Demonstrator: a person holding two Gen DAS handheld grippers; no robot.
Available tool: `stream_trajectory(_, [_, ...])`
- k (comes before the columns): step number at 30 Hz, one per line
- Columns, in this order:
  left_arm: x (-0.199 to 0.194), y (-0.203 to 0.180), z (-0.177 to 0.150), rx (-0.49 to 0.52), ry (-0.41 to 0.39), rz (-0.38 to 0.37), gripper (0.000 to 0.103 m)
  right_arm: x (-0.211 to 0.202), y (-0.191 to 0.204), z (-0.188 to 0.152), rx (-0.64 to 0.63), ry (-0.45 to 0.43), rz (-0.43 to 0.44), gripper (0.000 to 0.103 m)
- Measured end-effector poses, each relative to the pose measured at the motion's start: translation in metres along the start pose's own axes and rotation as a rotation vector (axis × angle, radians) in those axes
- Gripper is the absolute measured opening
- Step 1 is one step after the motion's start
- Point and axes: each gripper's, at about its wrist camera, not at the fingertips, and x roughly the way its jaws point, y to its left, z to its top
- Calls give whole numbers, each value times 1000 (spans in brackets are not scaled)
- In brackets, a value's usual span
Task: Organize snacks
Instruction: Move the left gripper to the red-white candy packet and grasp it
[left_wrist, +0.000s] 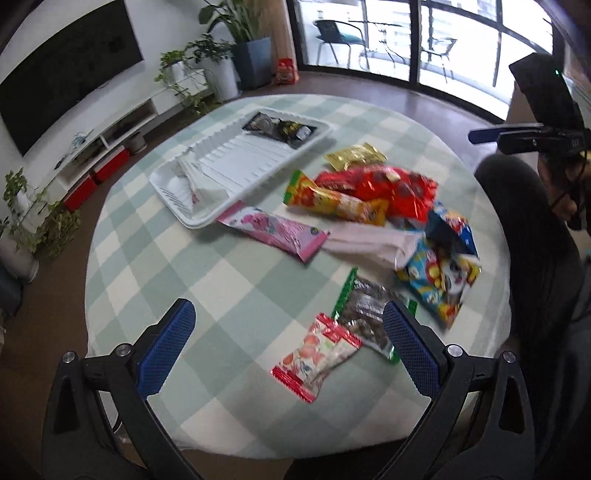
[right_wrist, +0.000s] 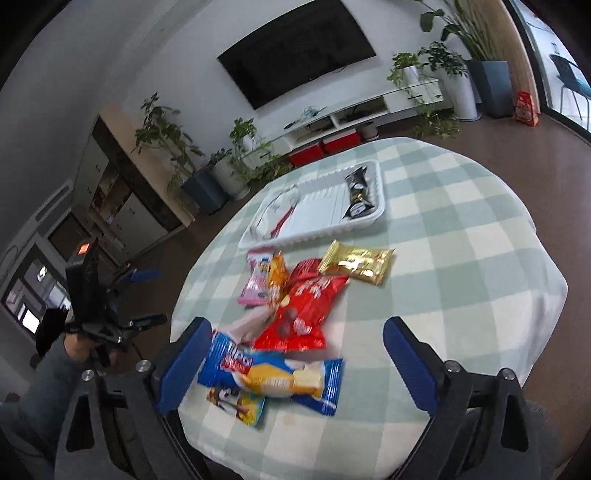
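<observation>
A round tabletop (left_wrist: 236, 280) in a green-and-white checked cloth stands in a living room with a black wall television (right_wrist: 295, 51) and potted plants. A white ribbed plastic tray (left_wrist: 236, 162) lies toward its far edge, with loose foil snack packets (left_wrist: 373, 192) heaped mid-table. The left tool (left_wrist: 288, 332) and right tool (right_wrist: 295, 354) hover over the near edge, both spread wide and empty.

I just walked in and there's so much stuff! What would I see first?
Probably the bright heap of snack packets in the middle of the checked tablecloth, with the shiny red bag on top. Behind it sits a white tray, with dark packets at its far end.
</observation>
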Motion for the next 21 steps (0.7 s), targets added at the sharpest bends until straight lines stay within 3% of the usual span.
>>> stream_trajectory(5, [17, -9, -16, 107, 89, -41, 103, 9, 26, -17, -120, 39, 18, 85])
stream_trajectory(12, [45, 4, -16, 136, 173, -142, 98, 19, 44, -25, -192, 71, 31, 85])
stream_trajectory(15, [58, 6, -16, 156, 209, -183, 89, 19, 43, -25, -189, 77, 28, 85])
stream_trajectory(17, [66, 9, -15, 154, 232, -207, 78, 19, 42, -24, -182, 77, 24, 85])
stream_trajectory(21, [83, 11, -15, 161, 280, -254, 74, 21, 41, -24, -172, 85, 23, 85])
